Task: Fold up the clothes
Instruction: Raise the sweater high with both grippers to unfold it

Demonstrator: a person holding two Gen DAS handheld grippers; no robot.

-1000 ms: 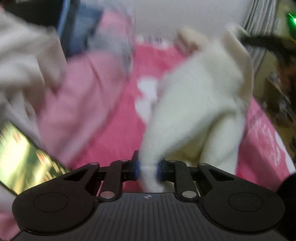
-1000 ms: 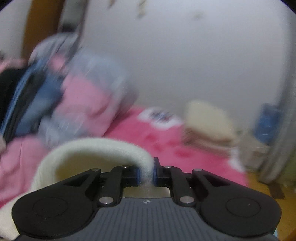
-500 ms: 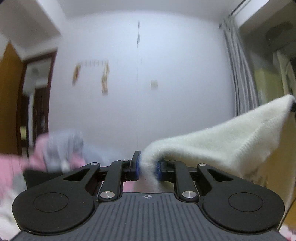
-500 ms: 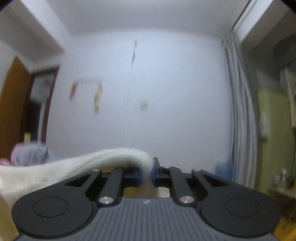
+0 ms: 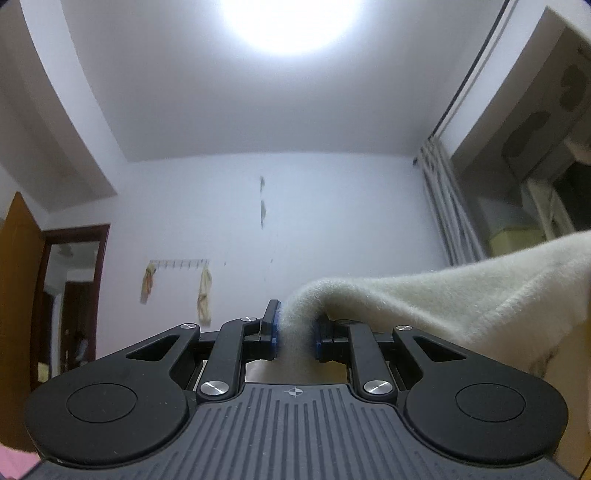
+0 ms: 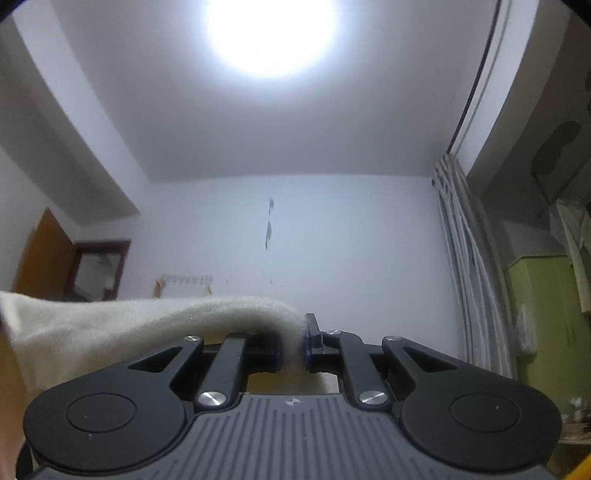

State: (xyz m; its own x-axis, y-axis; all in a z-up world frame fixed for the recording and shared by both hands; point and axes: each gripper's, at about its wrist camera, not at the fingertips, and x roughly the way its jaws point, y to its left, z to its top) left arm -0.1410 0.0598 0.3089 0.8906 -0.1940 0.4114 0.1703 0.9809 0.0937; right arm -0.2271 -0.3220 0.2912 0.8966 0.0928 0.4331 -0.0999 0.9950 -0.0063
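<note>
Pointing up, both cams take in mostly room: white ceiling w/ a bright light at top centre, white wall mid frame, a thin crack or cord running down it. Hook rail on the wall at lower left w/ two cloths hanging off it. Brown door frame and orange door at far left edge. Grey curtain hangs at right; green cabinet in lower right of right cam. Sliver of pink at bottom left corner of left cam, can't tell what it is. No surface under the work shows. No readable writing or brand; only a small crosshair mark on each gripper body.

Left gripper is clamped on a cream fleece garment: fabric bunches between the blue pads, then runs off to the right edge of frame and drapes down. Right gripper likewise pinches the garment, which stretches away to the left edge. Cloth sits at lower centre in both cams, held up in the air, spanning between the two grippers.
</note>
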